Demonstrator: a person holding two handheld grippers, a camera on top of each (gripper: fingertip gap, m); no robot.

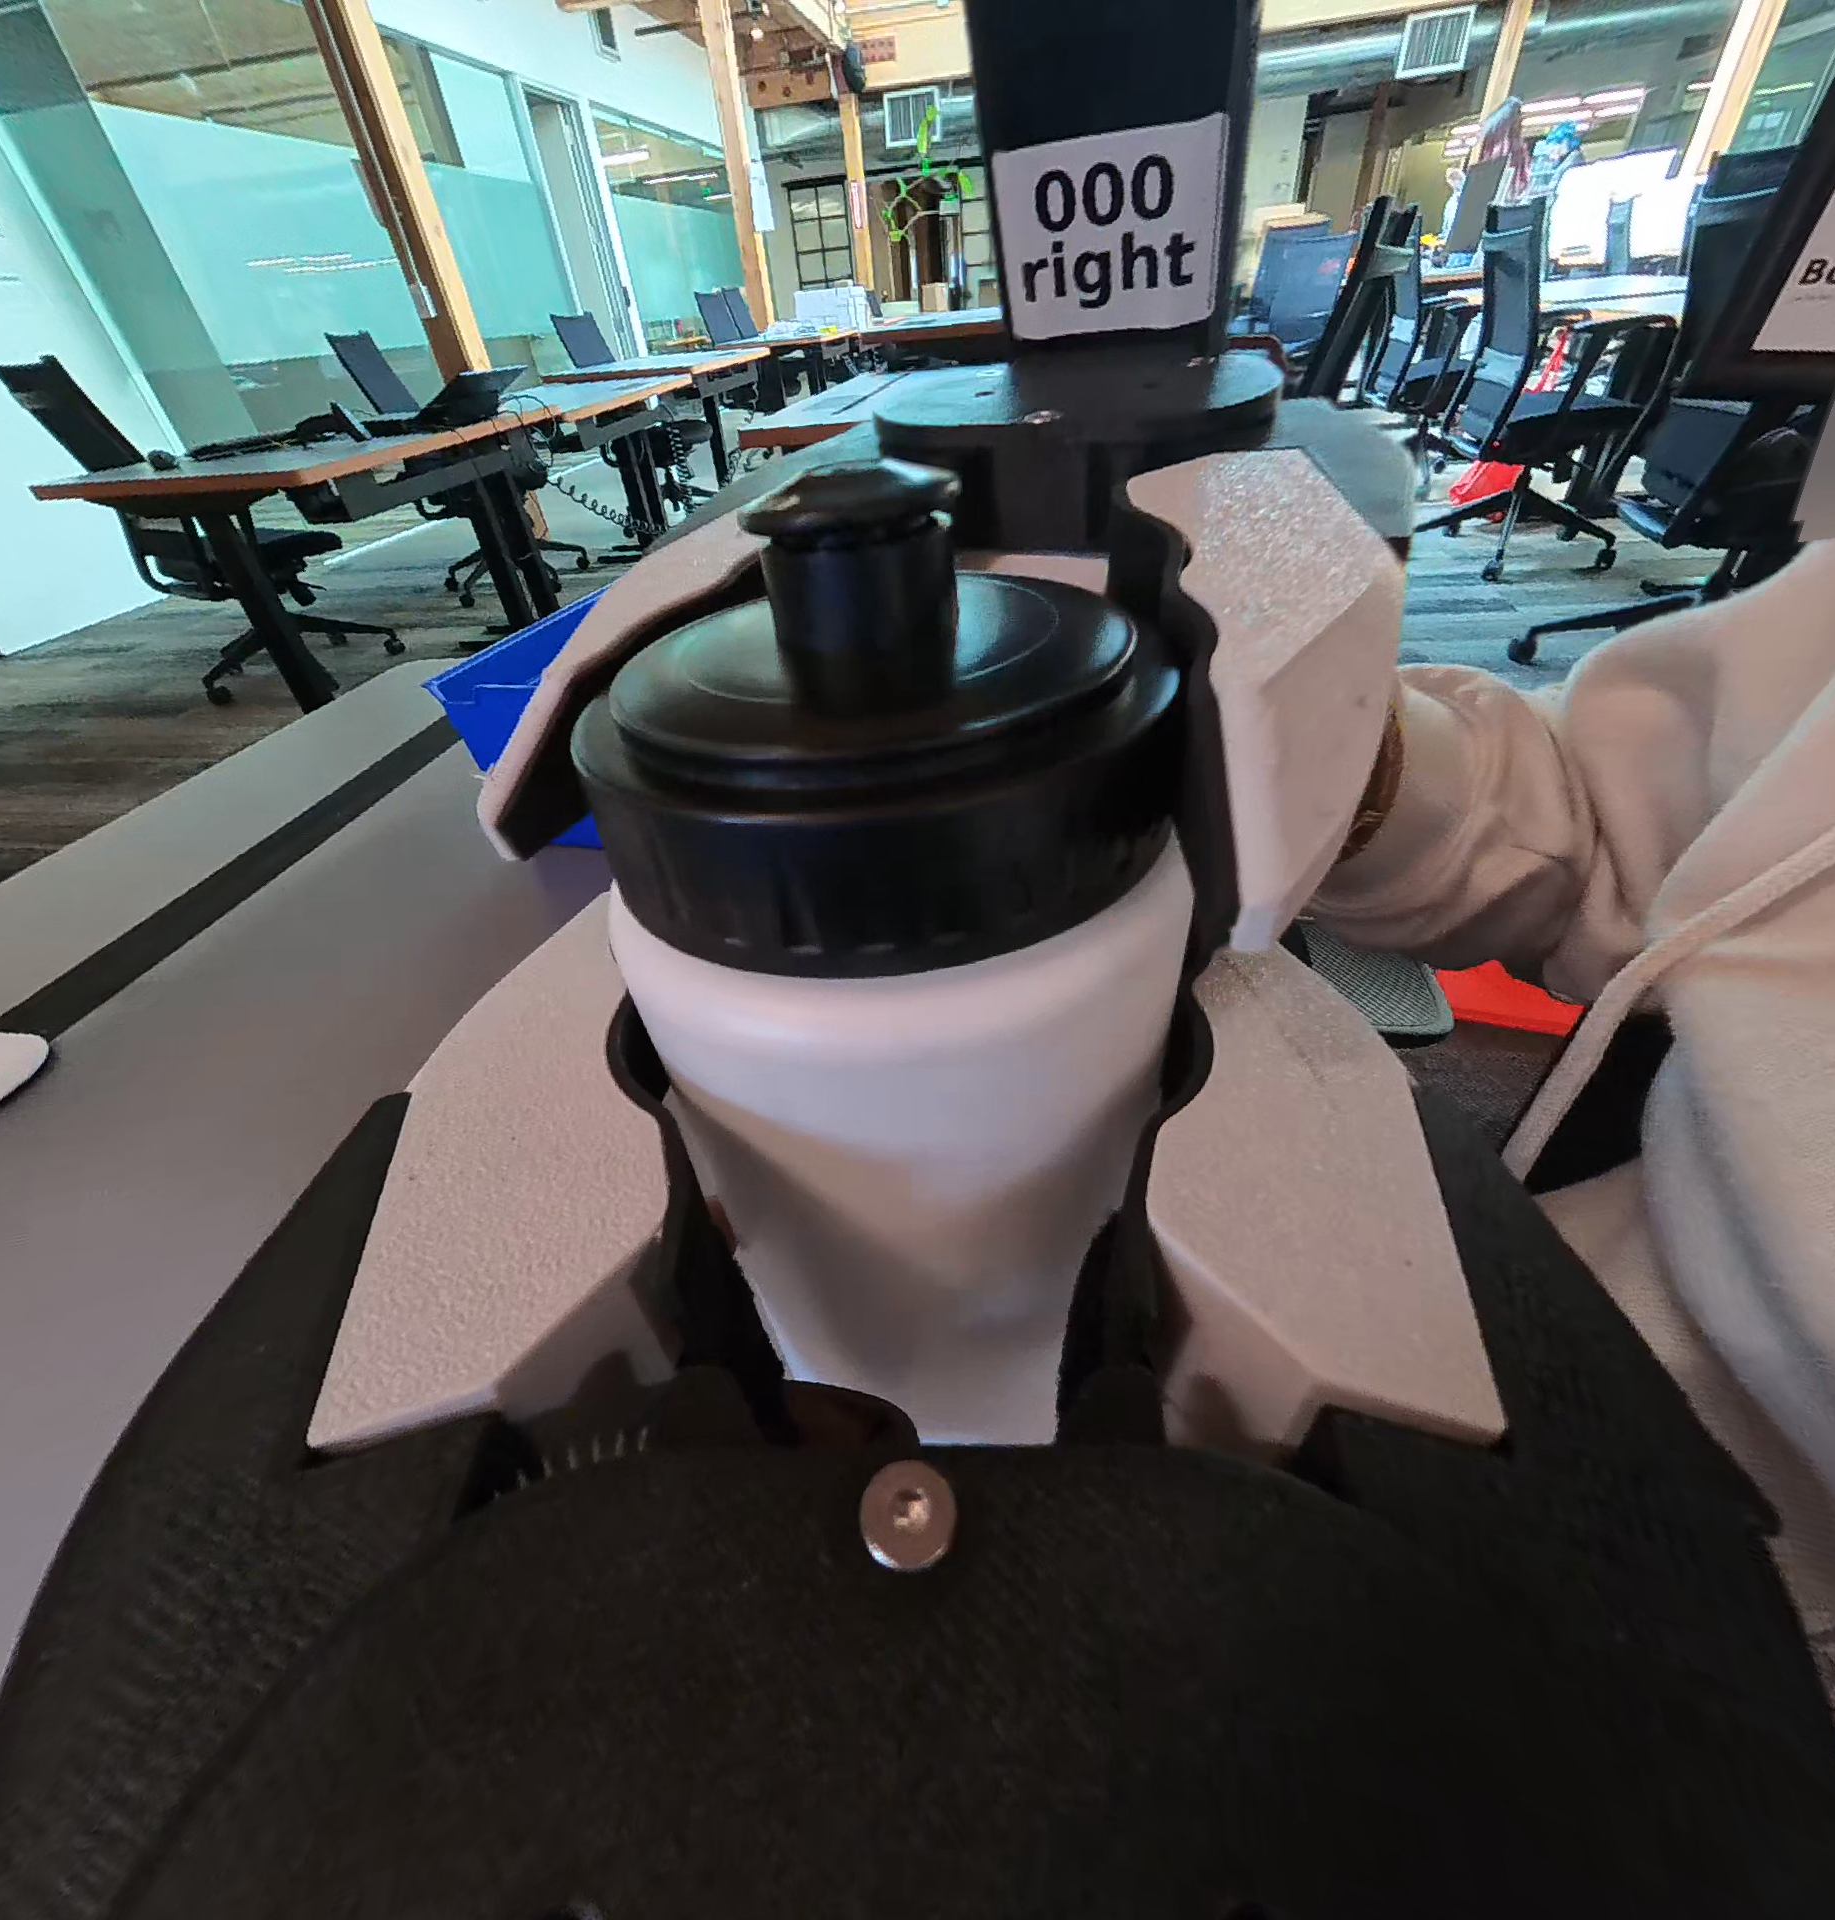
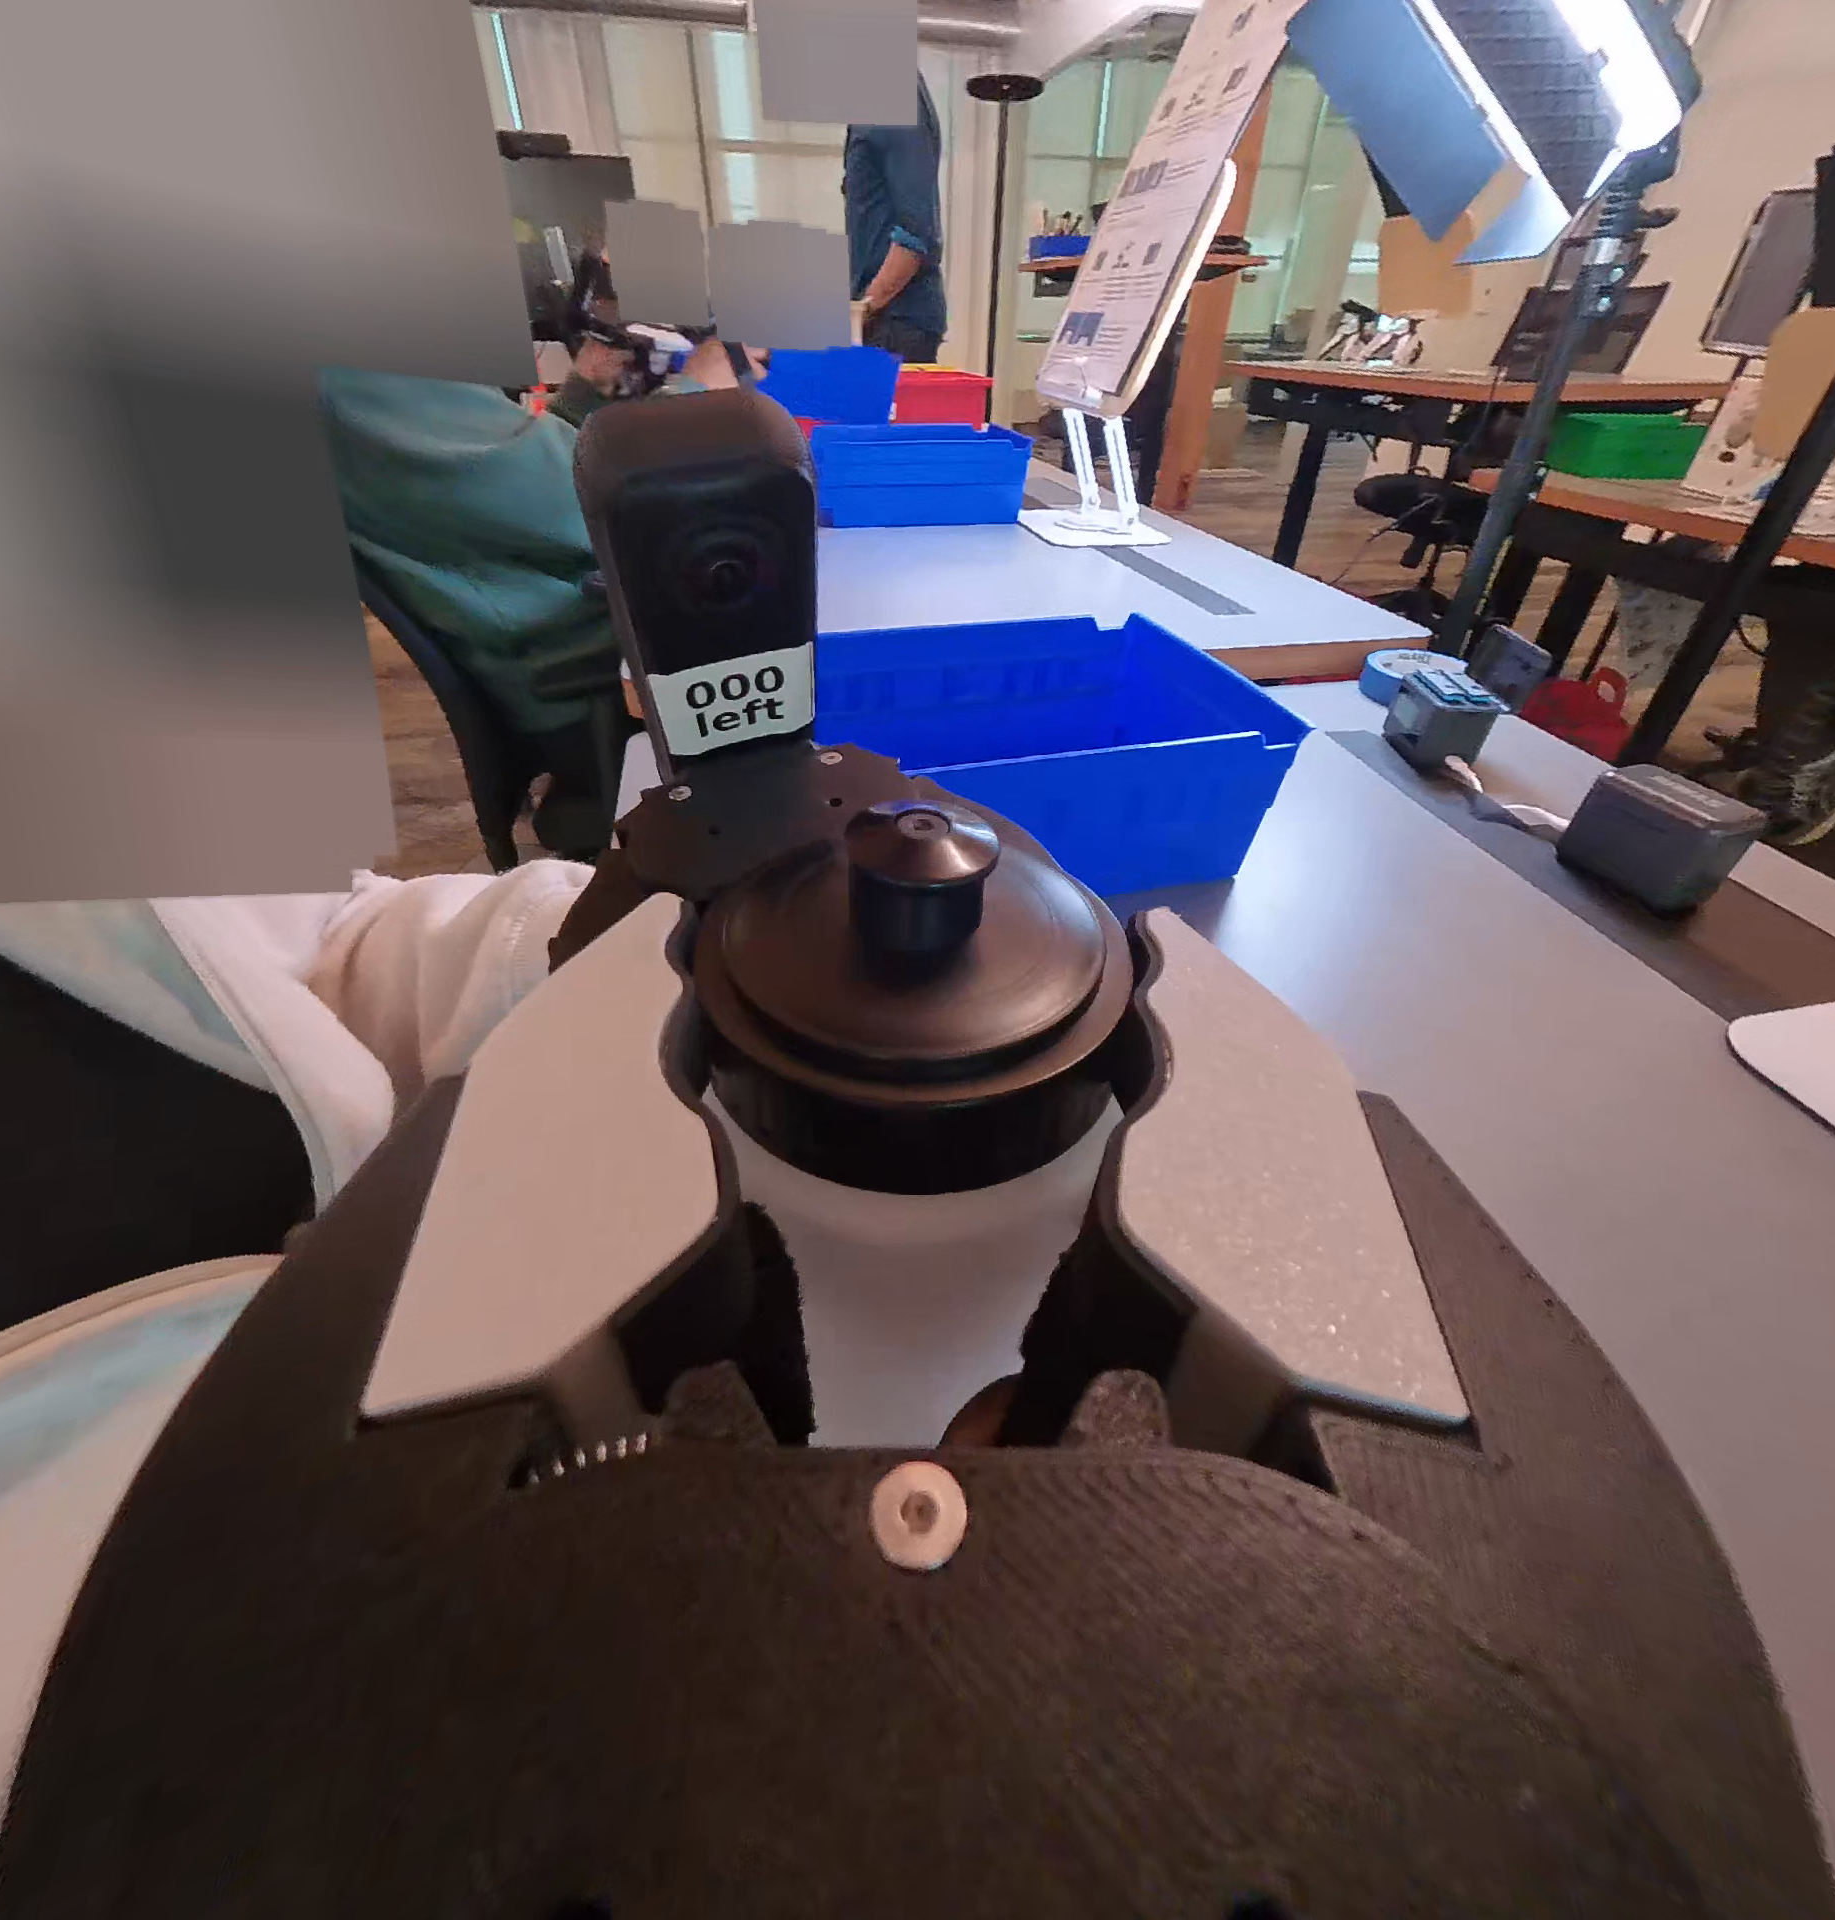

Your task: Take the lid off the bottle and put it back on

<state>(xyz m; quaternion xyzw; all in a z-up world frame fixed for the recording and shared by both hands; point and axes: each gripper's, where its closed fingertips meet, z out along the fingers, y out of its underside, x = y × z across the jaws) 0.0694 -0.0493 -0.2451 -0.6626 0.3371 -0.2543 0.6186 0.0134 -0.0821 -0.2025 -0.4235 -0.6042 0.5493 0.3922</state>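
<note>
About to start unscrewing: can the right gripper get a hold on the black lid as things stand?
Probably yes. The right gripper already has its fingers on either side of the lid, nothing between them, while the left gripper clamps the white bottle lower down.

Tight around the bottle, open table to one side

A blue bin (image 2: 1058, 748) stands just beyond the right gripper (image 2: 908, 1049); bare grey table (image 2: 1464, 1091) lies clear to its right.

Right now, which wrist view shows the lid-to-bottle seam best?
Left wrist view: the lid sits close, its ribbed skirt meeting the white bottle in plain sight. Right wrist view looks down on the lid's top; finger pads hide the seam's sides.
</note>
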